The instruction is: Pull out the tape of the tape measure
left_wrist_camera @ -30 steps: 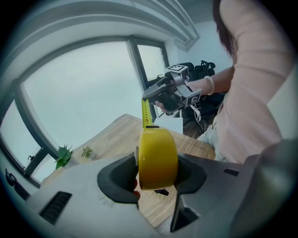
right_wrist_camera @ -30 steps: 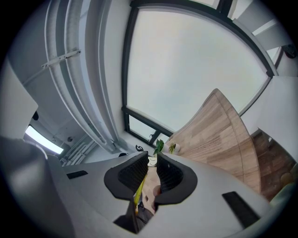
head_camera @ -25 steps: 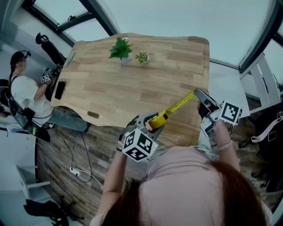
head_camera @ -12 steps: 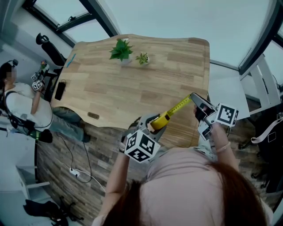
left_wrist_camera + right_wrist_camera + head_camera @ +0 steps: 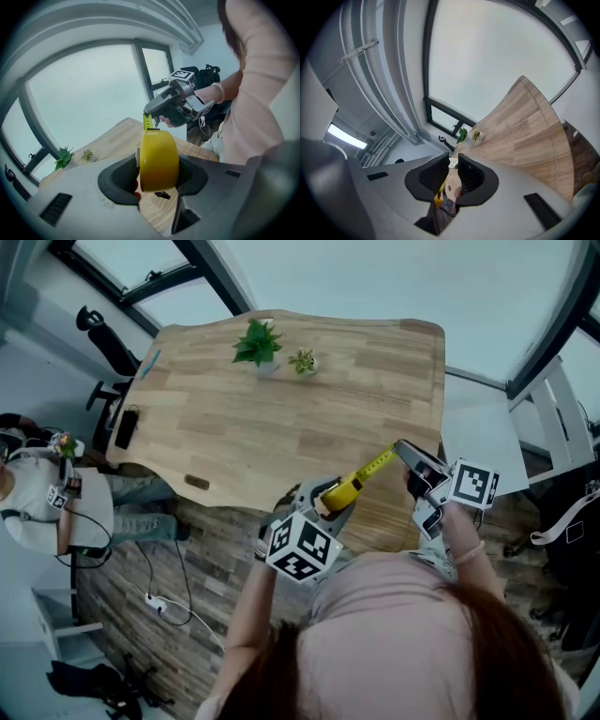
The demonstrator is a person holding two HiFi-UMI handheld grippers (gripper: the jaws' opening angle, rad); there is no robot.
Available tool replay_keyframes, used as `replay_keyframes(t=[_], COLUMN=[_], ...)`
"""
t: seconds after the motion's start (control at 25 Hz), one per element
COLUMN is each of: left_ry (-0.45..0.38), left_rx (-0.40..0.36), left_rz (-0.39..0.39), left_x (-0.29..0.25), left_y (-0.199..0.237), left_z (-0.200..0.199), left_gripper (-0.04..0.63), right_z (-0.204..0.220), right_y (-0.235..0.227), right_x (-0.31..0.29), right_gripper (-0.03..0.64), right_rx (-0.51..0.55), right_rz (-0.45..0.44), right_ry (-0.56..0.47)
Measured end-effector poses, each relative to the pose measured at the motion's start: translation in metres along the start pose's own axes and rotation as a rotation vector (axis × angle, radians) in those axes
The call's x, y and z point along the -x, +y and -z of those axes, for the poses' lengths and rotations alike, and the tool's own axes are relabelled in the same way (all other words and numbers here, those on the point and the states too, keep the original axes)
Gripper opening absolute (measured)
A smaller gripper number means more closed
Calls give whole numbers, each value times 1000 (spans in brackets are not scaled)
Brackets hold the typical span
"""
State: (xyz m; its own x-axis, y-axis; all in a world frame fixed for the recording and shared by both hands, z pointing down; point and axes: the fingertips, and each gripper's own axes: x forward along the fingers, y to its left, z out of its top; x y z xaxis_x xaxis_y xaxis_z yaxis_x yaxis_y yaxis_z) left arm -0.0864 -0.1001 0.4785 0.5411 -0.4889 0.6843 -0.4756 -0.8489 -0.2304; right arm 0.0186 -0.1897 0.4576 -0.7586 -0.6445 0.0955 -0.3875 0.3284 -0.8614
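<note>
A yellow tape measure [image 5: 336,493] is held above the near edge of the wooden table [image 5: 281,427], with my left gripper [image 5: 330,495] shut on its case. In the left gripper view the case [image 5: 159,159] fills the gap between the two pads. A short length of yellow tape [image 5: 371,468] runs up and to the right to my right gripper [image 5: 401,448], which is shut on the tape's end. In the right gripper view the tape's end hook [image 5: 453,162] sits pinched between the nearly touching pads [image 5: 468,174], with yellow tape [image 5: 439,191] below.
Two small potted plants [image 5: 256,343] [image 5: 302,362] stand at the table's far side. A dark flat object [image 5: 127,428] and a blue pen [image 5: 150,367] lie at its left edge. A person [image 5: 37,507] stands on the floor at left. A power strip [image 5: 157,604] lies on the floor.
My right gripper has moved left toward the left one and the exposed tape between them has grown shorter. The person at left has moved away from the table.
</note>
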Motion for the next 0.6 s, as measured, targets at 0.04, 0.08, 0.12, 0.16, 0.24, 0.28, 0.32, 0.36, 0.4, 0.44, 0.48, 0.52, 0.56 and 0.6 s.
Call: replay_keyframes(t=[0.04,0.08,0.12,0.16,0.24,0.28,0.32,0.36,0.4,0.44,0.48,0.52,0.56,0.6], left_ry=[-2,-3,-4,-5,-7,-8,-8,-8,-9,-9,-10,-11,-12,-13], left_rx=[1,1,2,3,4,5,6,6,7,7,7,7,8,8], left_rz=[-1,-2,-3,-5,-7,-9,-10,-11,-11,-12,-12,-13,-13,-13], left_x=[0,0,0,0,-1,-1,-1,-2,-2,-2,-2,-2,-1,-1], left_y=[0,1,1,2,2,3,3,3,4,4,5,5,5,5], left_z=[-1,-1,-2,-2,-3,-3,-4,-4,-4,-5,-5,-6,-6,-7], left_gripper=[173,173,173,173,173,173,173,173,173,173,173,173,173,173], right_z=[1,3,4,5,6,7,8,9,10,11,12,13,14,16], right_y=[0,1,2,3,7,8,8,8,9,10,10,11,11,11], right_x=[-1,-2,-3,-4,-8,-9,-10,-10,-11,-12,-13,-13,-14,-14], right_gripper=[54,54,54,54,54,54,54,54,54,54,54,54,54,54], right_rx=[-2,-5,-7,-1,22,26,25,24,25,27,27,26,22,17], right_rz=[2,4,5,-3,-31,-38,-39,-39,-40,-42,-43,-42,-40,-36], right_ry=[4,8,12,15,20,23,26,30,33,36,40,43,47,52])
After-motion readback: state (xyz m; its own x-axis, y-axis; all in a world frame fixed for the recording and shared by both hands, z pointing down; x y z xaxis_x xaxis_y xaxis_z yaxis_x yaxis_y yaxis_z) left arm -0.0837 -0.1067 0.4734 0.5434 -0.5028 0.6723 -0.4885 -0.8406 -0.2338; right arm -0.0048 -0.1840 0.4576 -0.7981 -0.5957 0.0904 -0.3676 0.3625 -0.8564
